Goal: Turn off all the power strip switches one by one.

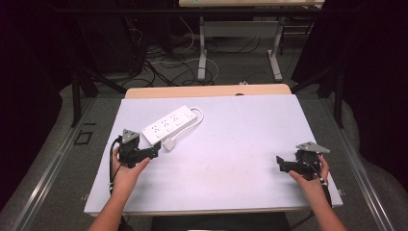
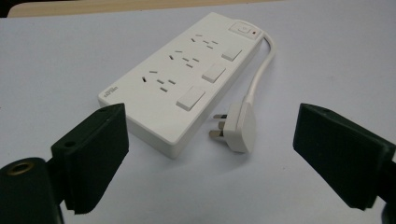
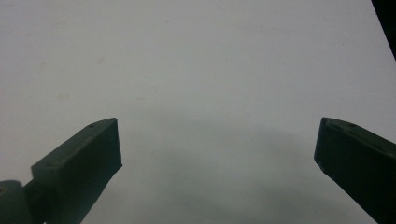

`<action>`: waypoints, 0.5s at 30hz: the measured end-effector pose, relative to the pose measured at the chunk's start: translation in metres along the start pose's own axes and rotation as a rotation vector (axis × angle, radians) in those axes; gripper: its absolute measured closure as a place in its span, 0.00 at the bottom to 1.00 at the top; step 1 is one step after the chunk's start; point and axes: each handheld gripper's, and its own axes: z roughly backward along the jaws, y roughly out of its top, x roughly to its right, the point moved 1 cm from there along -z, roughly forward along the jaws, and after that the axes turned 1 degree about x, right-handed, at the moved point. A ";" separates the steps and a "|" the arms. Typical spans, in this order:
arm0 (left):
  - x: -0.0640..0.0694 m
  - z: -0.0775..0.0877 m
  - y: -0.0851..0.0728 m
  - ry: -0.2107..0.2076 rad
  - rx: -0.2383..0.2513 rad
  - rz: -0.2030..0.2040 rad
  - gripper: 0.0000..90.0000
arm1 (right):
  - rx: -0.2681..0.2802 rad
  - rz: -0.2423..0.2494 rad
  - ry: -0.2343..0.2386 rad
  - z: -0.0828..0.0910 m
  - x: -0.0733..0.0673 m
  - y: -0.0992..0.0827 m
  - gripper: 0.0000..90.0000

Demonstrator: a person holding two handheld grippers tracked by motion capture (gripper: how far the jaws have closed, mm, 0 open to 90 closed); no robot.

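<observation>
At twelve o'clock, just beyond the left gripper [image 2: 210, 158] and its wide-open, empty jaws, lie the power strip [image 2: 184, 79] and plug [image 2: 240, 128].

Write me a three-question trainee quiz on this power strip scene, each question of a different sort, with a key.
1. True or false: the plug is pushed into a socket of the power strip.
2. Which claw is nearer the power strip? A. left claw B. right claw
3. Fill in: the plug lies on the ___ beside the strip.

Key:
1. False; it lies loose, pins bare.
2. A; it sits open just in front of the strip, holding nothing. The right claw is open over bare surface at the far side.
3. table
</observation>
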 end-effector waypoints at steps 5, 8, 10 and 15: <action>0.001 -0.005 0.013 0.002 -0.012 -0.024 0.18 | -0.002 0.012 0.000 0.000 0.000 0.000 0.00; 0.003 -0.006 0.020 -0.002 -0.014 -0.036 0.18 | 0.000 0.010 0.001 -0.001 0.000 0.000 0.00; 0.004 -0.007 0.025 -0.007 -0.011 -0.041 0.18 | -0.001 0.010 -0.002 0.000 0.000 0.000 0.00; 0.009 -0.012 0.035 -0.014 -0.016 -0.049 0.21 | -0.002 0.013 0.000 -0.001 0.000 0.000 0.00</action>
